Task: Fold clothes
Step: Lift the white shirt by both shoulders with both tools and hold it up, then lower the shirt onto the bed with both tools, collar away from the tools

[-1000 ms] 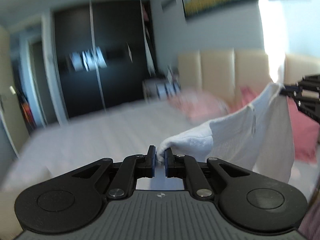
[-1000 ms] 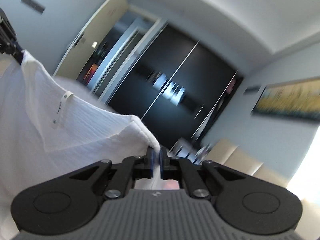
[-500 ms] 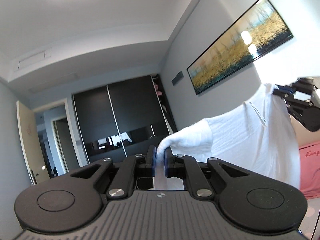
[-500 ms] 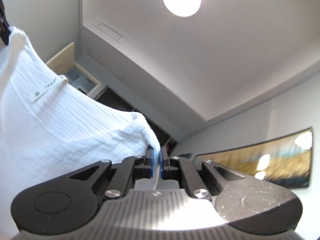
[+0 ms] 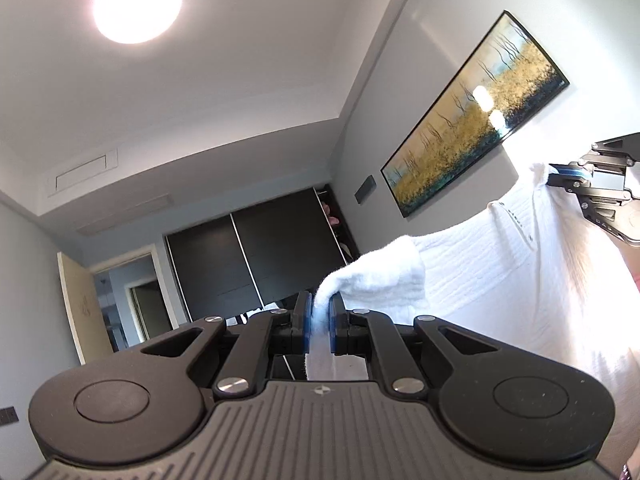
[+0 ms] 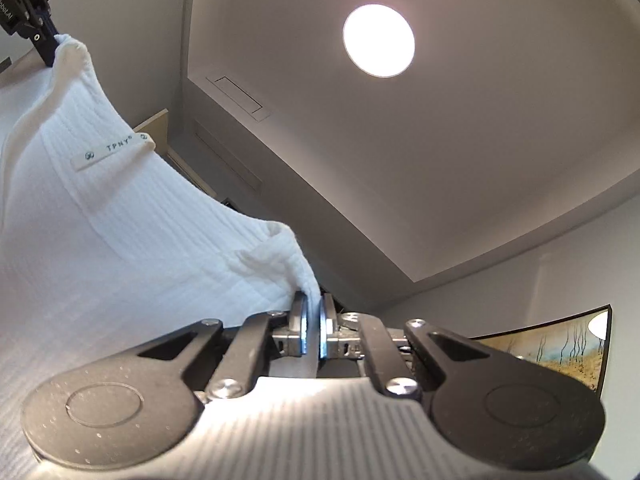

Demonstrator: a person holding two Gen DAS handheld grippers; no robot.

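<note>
A white ribbed garment [image 5: 500, 280] hangs in the air, stretched between both grippers. My left gripper [image 5: 319, 322] is shut on one top corner of it, the cloth bunched between the blue pads. My right gripper [image 6: 313, 330] is shut on the other top corner. In the left wrist view the right gripper [image 5: 560, 176] shows at the far right, pinching the cloth. The left gripper [image 6: 50, 50] appears at the top left of the right wrist view. A neck label [image 6: 114, 150] sits along the upper hem of the white garment [image 6: 120, 260]. The lower part hangs out of sight.
Both cameras tilt up at the ceiling and a round ceiling lamp [image 5: 136, 2]. A dark sliding wardrobe [image 5: 256, 264] stands at the far wall, a doorway [image 5: 132, 312] to its left. A framed yellow painting [image 5: 476, 132] hangs on the right wall.
Both grippers rose with the garment and tilted upward. The bed and pink pillows dropped out of view; ceiling and lamp now fill both views. The cloth stays stretched between them.
</note>
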